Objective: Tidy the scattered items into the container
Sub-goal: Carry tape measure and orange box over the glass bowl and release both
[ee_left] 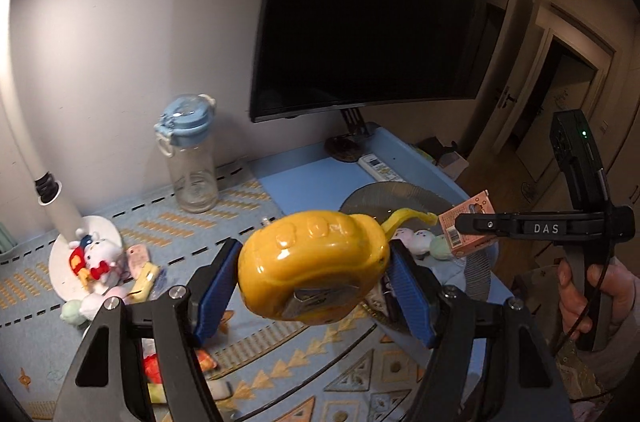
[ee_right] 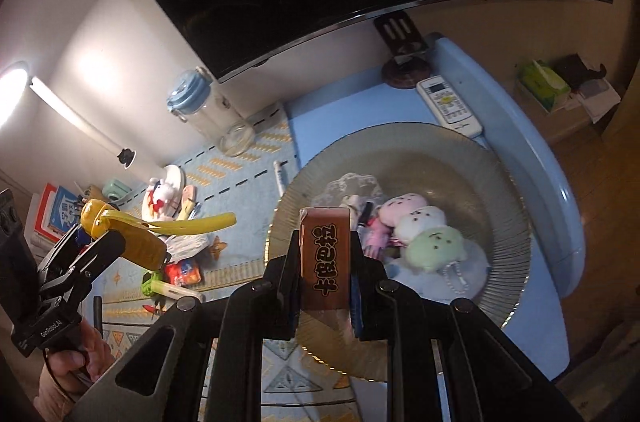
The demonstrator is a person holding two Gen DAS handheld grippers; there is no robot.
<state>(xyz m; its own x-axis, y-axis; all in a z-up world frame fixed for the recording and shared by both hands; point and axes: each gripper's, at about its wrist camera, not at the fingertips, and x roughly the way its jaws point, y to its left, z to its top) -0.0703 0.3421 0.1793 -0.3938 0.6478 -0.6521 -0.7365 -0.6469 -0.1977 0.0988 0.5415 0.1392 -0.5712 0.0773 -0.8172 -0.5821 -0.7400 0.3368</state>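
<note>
Blue and patterned, the table (ee_right: 532, 158) carries a ribbed glass bowl (ee_right: 496, 178) as its centrepiece, and everything else sits in relation to that bowl. Above its near rim, the right gripper (ee_right: 326, 254) is clamped on a small brown box (ee_right: 325, 254) with bold characters down its face, held upright between the pads. Inside the bowl lie three round plush balls in pink, white and green (ee_right: 420, 226), pressed against each other in a row, with some small dark bits beside them. Off to the bowl's left, clear of its rim, the left gripper (ee_left: 314, 274) grips a yellow tape measure (ee_left: 312, 262) across its body, the blue pads (ee_left: 214, 286) pressing on either flank and a yellow strap (ee_left: 408, 216) trailing from it. Farther left of the bowl, scattered things lie on the patterned mat: a white plush toy (ee_right: 162, 196) on a white lamp base, a green and white marker (ee_right: 172, 288), a red snack packet (ee_right: 184, 272). Behind the bowl rests a white remote (ee_right: 448, 106), and to its far left a clear bottle with a blue lid (ee_right: 196, 102) stands by the wall under the dark screen (ee_left: 380, 2).
</note>
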